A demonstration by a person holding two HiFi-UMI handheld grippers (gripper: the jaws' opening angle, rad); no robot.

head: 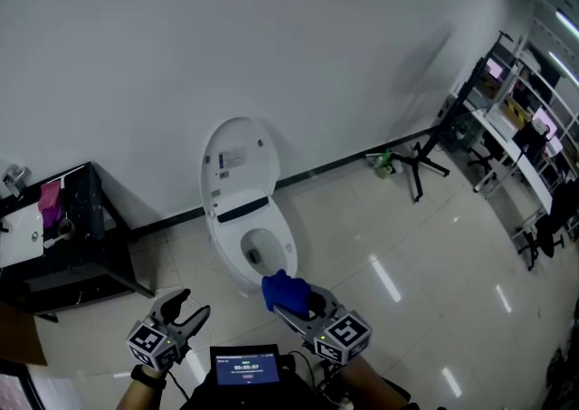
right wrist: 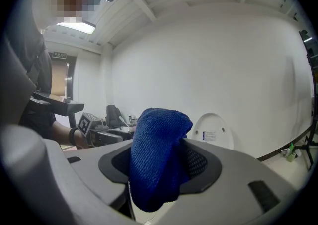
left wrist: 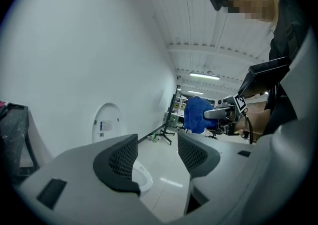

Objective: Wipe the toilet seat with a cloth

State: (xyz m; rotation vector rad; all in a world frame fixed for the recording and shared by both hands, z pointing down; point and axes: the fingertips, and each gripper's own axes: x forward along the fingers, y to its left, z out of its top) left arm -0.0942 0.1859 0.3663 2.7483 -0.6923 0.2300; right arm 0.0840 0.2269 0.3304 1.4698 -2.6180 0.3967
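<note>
A white toilet [head: 246, 236] stands against the wall with its lid [head: 237, 157] raised upright and the seat rim [head: 283, 238] showing around the bowl. My right gripper [head: 298, 307] hangs just in front of the bowl, shut on a folded blue cloth [head: 285, 290]. The same blue cloth [right wrist: 159, 157] fills the gap between the jaws in the right gripper view. My left gripper [head: 185, 309] is held to the left of the toilet, open, with nothing between its fingers [left wrist: 119, 162]. From the left gripper view the cloth [left wrist: 197, 114] and the toilet lid [left wrist: 106, 123] are both visible.
A black stand [head: 81, 245] with a white basin [head: 20, 234] sits at the left wall. A black tripod base [head: 418, 164] and a green bottle [head: 384, 164] lie by the wall at right; shelving [head: 516, 141] is further right. A small screen [head: 245, 367] is at my chest.
</note>
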